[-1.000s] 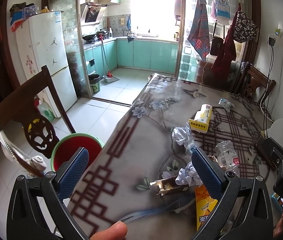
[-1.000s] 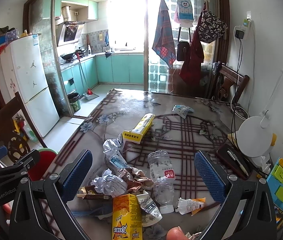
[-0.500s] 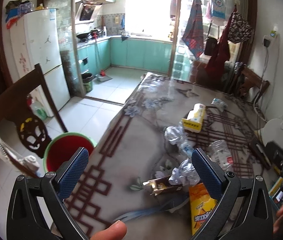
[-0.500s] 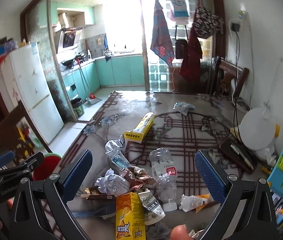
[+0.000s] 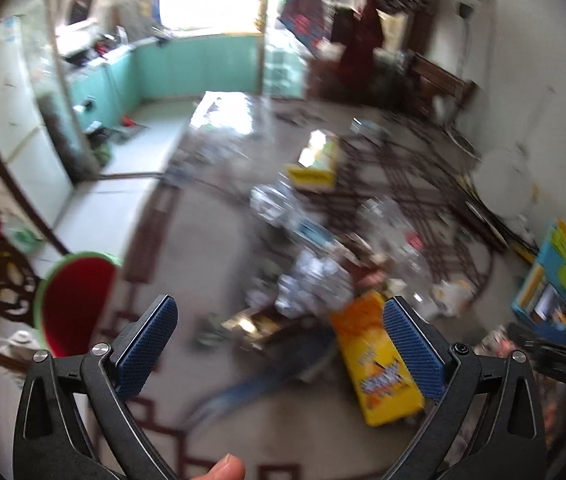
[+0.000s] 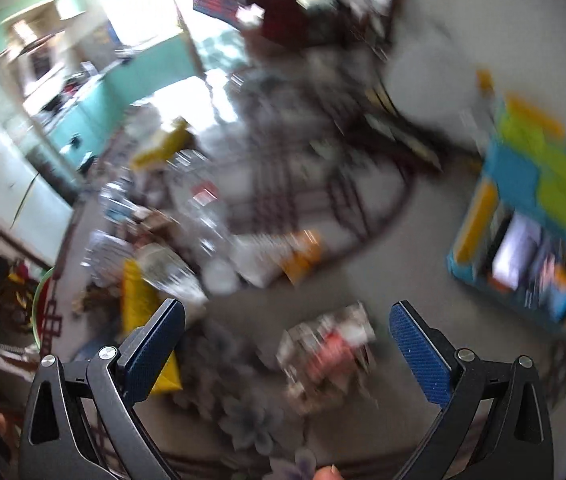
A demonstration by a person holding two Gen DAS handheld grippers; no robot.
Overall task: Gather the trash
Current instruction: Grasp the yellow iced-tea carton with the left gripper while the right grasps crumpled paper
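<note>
Blue-padded jaws of the left gripper (image 5: 279, 344) stand wide over a yellow snack box (image 5: 379, 364) lying amid crumpled trash on the table (image 5: 211, 240). Equally wide, the right gripper (image 6: 287, 344) frames a blurred red-and-white wrapper (image 6: 331, 352). A red bin (image 5: 71, 300) sits beside the table.

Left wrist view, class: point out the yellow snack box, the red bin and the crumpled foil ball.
Yellow snack box (image 5: 379, 364), left wrist view, printed front.
Red bin (image 5: 71, 300), left wrist view, inner wall.
Crumpled foil ball (image 5: 315, 284), left wrist view, top.

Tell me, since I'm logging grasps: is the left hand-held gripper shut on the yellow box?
No: the left hand-held gripper is open, and the yellow box lies on the table.
</note>
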